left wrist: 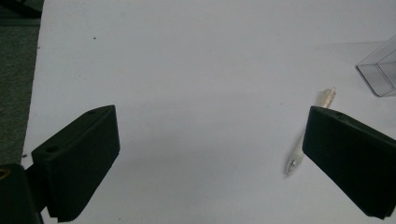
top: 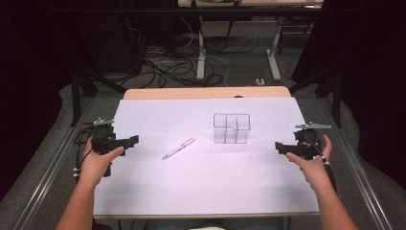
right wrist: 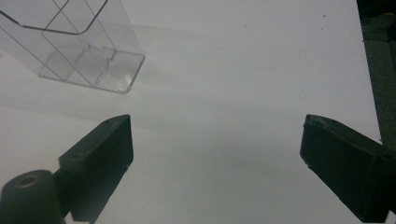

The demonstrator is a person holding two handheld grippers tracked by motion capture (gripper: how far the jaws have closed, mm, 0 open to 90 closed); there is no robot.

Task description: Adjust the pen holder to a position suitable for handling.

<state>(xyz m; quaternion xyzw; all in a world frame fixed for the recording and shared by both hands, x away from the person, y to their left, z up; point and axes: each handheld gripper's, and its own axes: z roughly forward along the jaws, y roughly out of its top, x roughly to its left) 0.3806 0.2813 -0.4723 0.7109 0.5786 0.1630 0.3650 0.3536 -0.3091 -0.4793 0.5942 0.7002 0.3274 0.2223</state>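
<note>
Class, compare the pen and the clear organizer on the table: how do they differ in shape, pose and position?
The pen is slim and lies flat, angled across the sheet; the clear organizer is boxy, stands upright and is split into compartments. The pen sits nearer the left gripper, the organizer nearer the right gripper. Both rest untouched on the white table.

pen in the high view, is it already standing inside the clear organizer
No, the pen lies flat on the white table, apart from the clear organizer, to its left and nearer the person.

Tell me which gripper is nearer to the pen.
Left. The left gripper hangs open just left of the pen; the right gripper is open much farther off, beyond the clear organizer.
</note>
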